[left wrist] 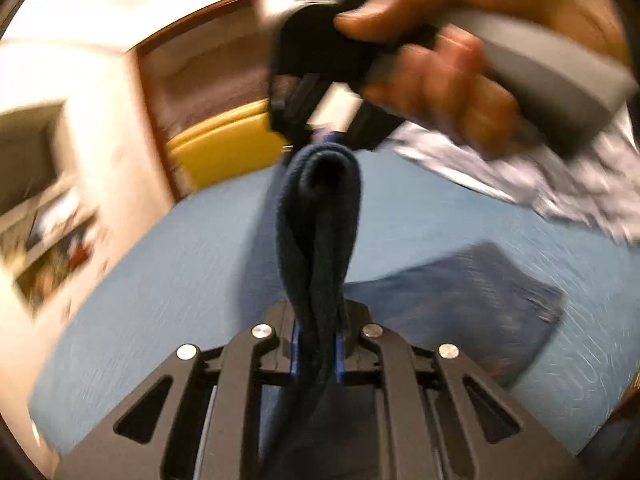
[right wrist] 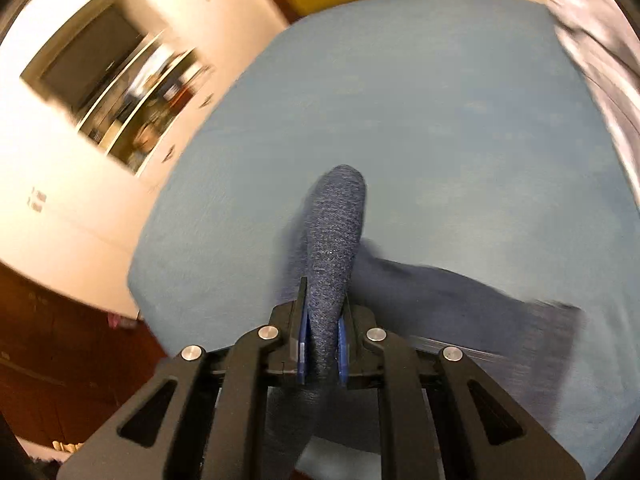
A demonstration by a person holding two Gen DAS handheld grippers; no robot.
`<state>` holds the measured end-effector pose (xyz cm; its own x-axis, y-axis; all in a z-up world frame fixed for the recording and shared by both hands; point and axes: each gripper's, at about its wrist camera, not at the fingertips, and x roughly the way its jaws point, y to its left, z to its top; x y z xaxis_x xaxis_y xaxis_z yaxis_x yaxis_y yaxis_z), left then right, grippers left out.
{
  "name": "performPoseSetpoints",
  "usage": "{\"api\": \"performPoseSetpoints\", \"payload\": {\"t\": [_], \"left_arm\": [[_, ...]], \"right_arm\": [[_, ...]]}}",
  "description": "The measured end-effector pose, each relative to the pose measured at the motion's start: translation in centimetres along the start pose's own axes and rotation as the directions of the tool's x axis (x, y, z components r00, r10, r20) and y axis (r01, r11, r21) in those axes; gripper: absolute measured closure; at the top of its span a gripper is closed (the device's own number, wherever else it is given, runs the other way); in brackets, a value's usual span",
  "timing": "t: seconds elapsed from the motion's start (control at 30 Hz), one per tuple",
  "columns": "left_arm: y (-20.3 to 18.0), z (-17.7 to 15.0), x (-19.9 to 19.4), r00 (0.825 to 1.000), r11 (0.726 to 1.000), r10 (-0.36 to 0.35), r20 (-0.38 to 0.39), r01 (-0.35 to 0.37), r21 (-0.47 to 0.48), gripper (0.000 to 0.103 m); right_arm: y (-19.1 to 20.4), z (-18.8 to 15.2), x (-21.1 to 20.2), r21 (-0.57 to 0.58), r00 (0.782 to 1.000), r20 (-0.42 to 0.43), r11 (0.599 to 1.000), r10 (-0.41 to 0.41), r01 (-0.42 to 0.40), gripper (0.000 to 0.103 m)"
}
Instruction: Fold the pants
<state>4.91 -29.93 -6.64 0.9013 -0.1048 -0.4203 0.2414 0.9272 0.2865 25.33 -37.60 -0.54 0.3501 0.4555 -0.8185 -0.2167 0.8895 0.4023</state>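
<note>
The pants (left wrist: 318, 240) are dark navy knit cloth, bunched into a thick band stretched between both grippers above the bed. My left gripper (left wrist: 316, 336) is shut on one end of this band. At the far end, my right gripper (left wrist: 325, 138) pinches the cloth, held by a person's hand (left wrist: 460, 76). In the right wrist view my right gripper (right wrist: 322, 336) is shut on a rounded fold of the pants (right wrist: 334, 240). More of the dark cloth (right wrist: 472, 304) trails to the right over the sheet, also seen as a flat dark patch (left wrist: 460, 308).
A blue bed sheet (right wrist: 420, 120) covers the surface below. Crumpled pale patterned cloth (left wrist: 560, 176) lies at the far right edge. A yellow headboard cushion (left wrist: 224, 148) stands at the back. A white wall with a dark screen (right wrist: 92, 52) and dark wooden furniture (right wrist: 48, 352) are on the left.
</note>
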Motion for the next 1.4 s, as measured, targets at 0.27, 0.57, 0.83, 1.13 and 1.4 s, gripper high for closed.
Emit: {"api": "performPoseSetpoints", "payload": {"t": [0.27,0.57,0.83,1.13,1.4], "left_arm": [[-17.2,-7.2,6.1,0.997,0.918,0.016,-0.074,0.015,0.397,0.06],[-19.2,-8.1,5.3,0.995,0.843,0.055,0.079,-0.089,0.53,0.055],[-21.2,-7.6,4.1,0.993,0.819,0.026,0.113,-0.086,0.568,0.091],[-23.9,-6.5,3.7,0.994,0.784,-0.017,0.112,-0.056,0.619,0.091],[-25.2,-7.5,5.5,0.999,0.767,-0.02,0.049,-0.016,0.641,0.075]], "right_arm": [[-19.4,-9.5,8.4,0.187,0.994,-0.054,0.979,0.092,-0.081,0.088],[-20.0,-8.3,8.5,0.119,0.99,-0.039,0.984,0.138,-0.133,0.076],[-18.2,-8.8,4.5,0.047,0.997,-0.024,0.997,0.068,-0.067,0.096],[-20.7,-9.8,3.0,0.102,0.998,0.007,0.993,0.065,-0.066,0.096],[-22.4,-11.7,4.4,0.089,0.996,0.085,0.996,-0.015,0.007,0.065]]}}
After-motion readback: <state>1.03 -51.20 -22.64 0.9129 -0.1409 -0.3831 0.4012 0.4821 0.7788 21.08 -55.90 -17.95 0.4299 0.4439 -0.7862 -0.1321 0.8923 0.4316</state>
